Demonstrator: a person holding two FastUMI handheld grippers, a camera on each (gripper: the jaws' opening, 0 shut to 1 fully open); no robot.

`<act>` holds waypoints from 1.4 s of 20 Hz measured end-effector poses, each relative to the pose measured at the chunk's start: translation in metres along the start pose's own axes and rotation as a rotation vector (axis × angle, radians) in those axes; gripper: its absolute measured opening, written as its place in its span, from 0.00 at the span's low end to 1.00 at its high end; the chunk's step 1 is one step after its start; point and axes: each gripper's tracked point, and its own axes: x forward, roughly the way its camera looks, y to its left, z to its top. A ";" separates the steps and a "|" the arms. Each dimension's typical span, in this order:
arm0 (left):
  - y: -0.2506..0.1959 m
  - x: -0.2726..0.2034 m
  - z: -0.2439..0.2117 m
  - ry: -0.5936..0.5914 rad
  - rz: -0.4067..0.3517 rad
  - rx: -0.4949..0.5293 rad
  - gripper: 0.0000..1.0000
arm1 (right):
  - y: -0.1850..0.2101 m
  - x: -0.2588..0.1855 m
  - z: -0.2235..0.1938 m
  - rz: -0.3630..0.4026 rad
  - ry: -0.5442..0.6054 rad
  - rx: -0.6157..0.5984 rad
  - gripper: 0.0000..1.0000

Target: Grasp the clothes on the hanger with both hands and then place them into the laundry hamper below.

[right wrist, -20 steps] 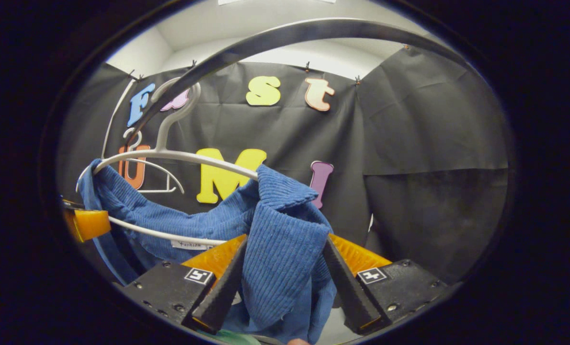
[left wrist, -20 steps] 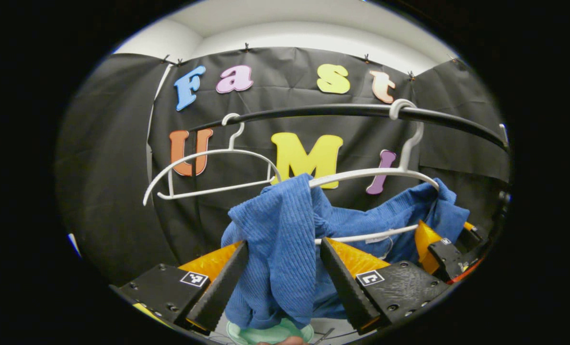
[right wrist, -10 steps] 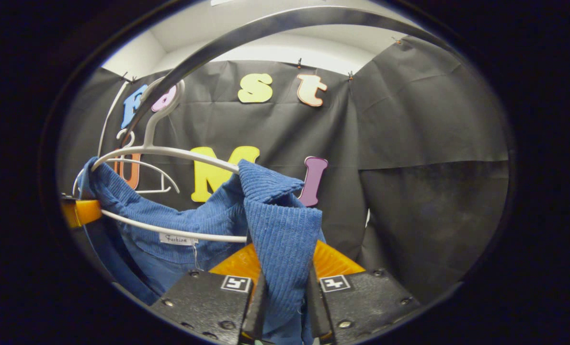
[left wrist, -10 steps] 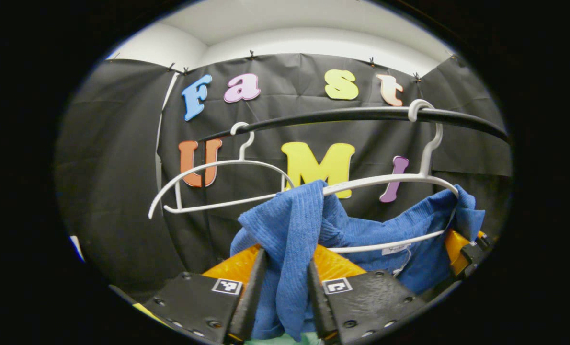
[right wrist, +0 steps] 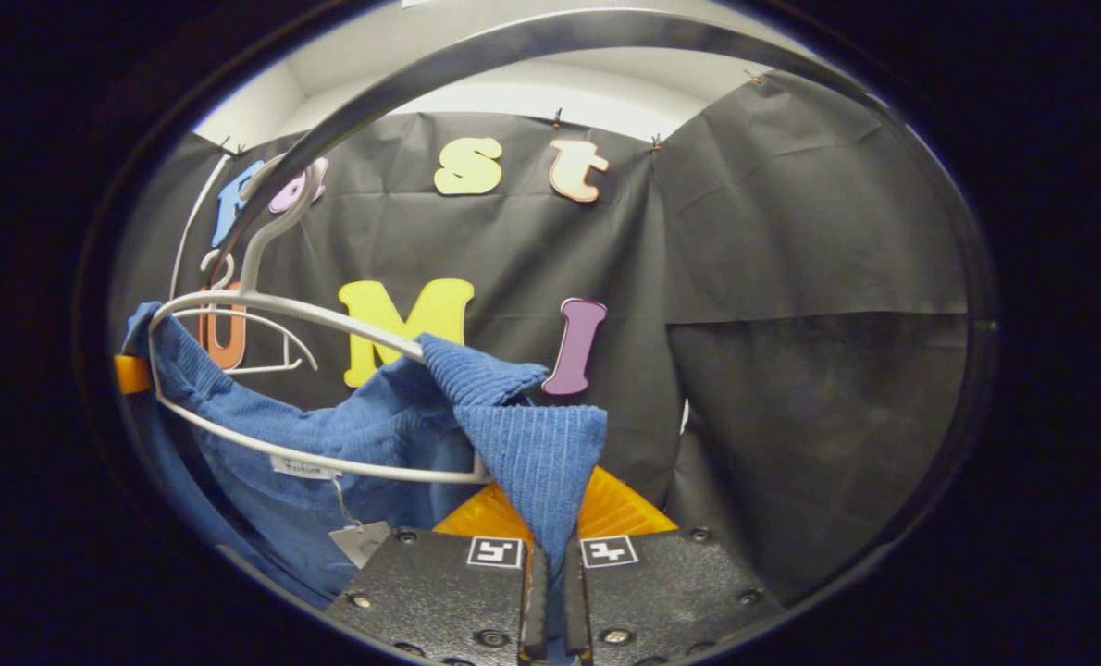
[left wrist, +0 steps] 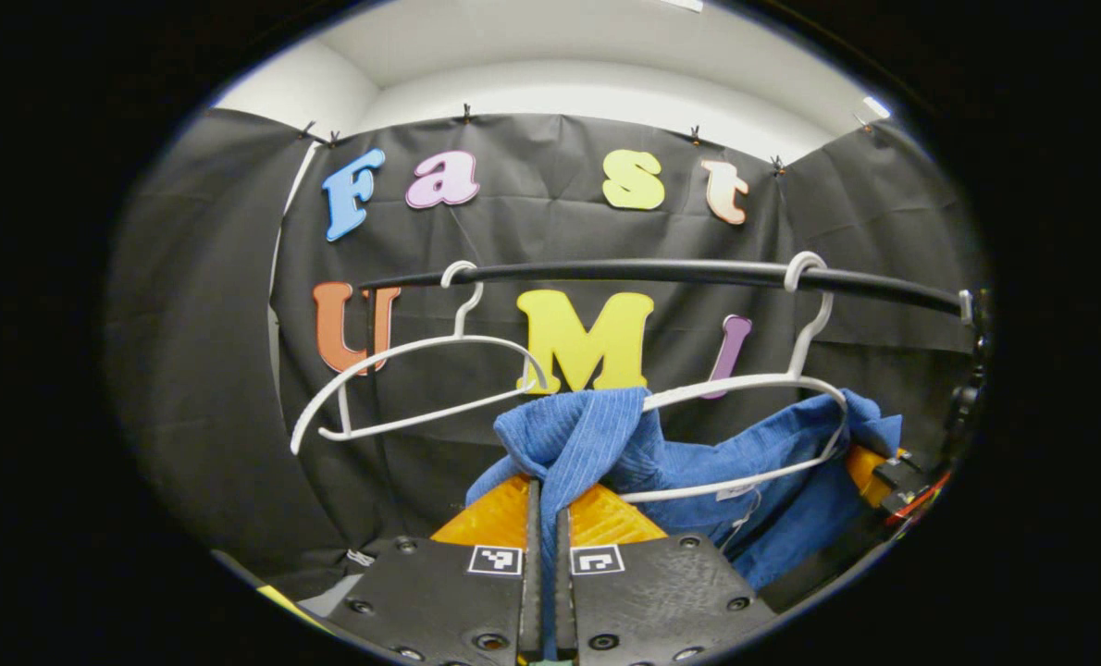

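Both grippers are gripping the blue ribbed knit garment [left wrist: 754, 453], which is hanging on the white hanger [left wrist: 745, 384] on the black rail [left wrist: 661, 271]. Left gripper [left wrist: 543, 564]: jaws are clamping together on a fold of one shoulder. Right gripper [right wrist: 552, 573]: jaws are clamping on the opposite shoulder fold [right wrist: 532, 453].

Progress, as judged: the two-handed grasp is looking complete. The garment is not yet off the hanger; both shoulders are draping over the hanger arms and the lower bar is crossing the neckline. Remaining: freeing it from the hanger, lowering it, dropping it into the hamper and releasing.

View differences: the left gripper view is showing a second, bare white hanger [left wrist: 412, 388] hanging on the rail beside the loaded one, and the other gripper's body [left wrist: 884, 467] just beside the far shoulder. The right gripper view is showing the neck label and a paper tag [right wrist: 364, 539] dangling inside the collar, with the rail [right wrist: 550, 37] arching close overhead.
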 end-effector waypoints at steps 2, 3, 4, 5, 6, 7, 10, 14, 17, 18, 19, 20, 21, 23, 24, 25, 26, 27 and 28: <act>0.011 -0.002 0.011 0.012 -0.029 -0.003 0.10 | -0.016 -0.002 0.007 -0.045 -0.020 -0.035 0.10; 0.010 -0.001 0.014 0.027 -0.063 -0.014 0.10 | -0.023 -0.002 0.007 -0.062 -0.018 -0.041 0.10; 0.009 -0.003 0.016 0.045 -0.107 -0.016 0.05 | -0.030 -0.002 0.004 -0.079 -0.008 -0.042 0.10; 0.009 -0.007 0.019 0.063 -0.147 -0.016 0.05 | -0.034 -0.002 -0.002 -0.089 0.008 -0.034 0.10; 0.010 -0.009 0.022 0.078 -0.183 -0.012 0.05 | -0.038 -0.001 -0.006 -0.100 0.025 -0.023 0.10; 0.010 -0.012 0.025 0.091 -0.219 -0.015 0.05 | -0.041 -0.002 -0.012 -0.108 0.041 -0.014 0.10; 0.008 -0.026 0.036 0.104 -0.316 -0.024 0.10 | -0.043 0.000 -0.020 -0.122 0.063 -0.004 0.10; 0.022 -0.029 0.059 0.070 -0.313 0.003 0.10 | -0.042 -0.002 -0.006 -0.118 0.039 0.003 0.10; 0.022 -0.036 0.068 0.047 -0.319 0.024 0.10 | -0.037 -0.008 0.002 -0.112 0.026 -0.001 0.10; 0.024 -0.037 0.074 0.035 -0.332 0.007 0.06 | -0.036 -0.009 0.001 -0.109 0.031 0.003 0.10; 0.025 -0.039 0.079 0.030 -0.344 -0.019 0.05 | -0.037 -0.007 0.000 -0.108 0.035 0.006 0.10; 0.027 -0.039 0.084 0.031 -0.353 -0.059 0.05 | -0.039 -0.006 -0.002 -0.107 0.037 0.006 0.10; 0.032 -0.040 0.089 0.026 -0.349 -0.089 0.05 | -0.039 -0.004 -0.005 -0.104 0.036 0.002 0.10; 0.038 -0.039 0.097 0.015 -0.351 -0.123 0.05 | -0.037 -0.005 -0.004 -0.092 0.037 0.005 0.10; 0.039 -0.039 0.098 0.026 -0.358 -0.138 0.10 | -0.036 -0.005 -0.004 -0.089 0.038 0.002 0.10; 0.052 -0.036 0.097 0.040 -0.317 -0.126 0.09 | -0.035 -0.006 -0.007 -0.077 0.041 -0.001 0.10; 0.066 -0.032 0.095 0.053 -0.296 -0.113 0.10 | -0.030 -0.006 -0.007 -0.067 0.039 -0.003 0.10; 0.072 -0.023 0.094 0.066 -0.306 -0.115 0.05 | -0.027 -0.007 -0.008 -0.059 0.042 -0.019 0.10; 0.077 -0.018 0.089 0.090 -0.301 -0.113 0.06 | -0.024 -0.006 -0.009 -0.049 0.047 -0.027 0.10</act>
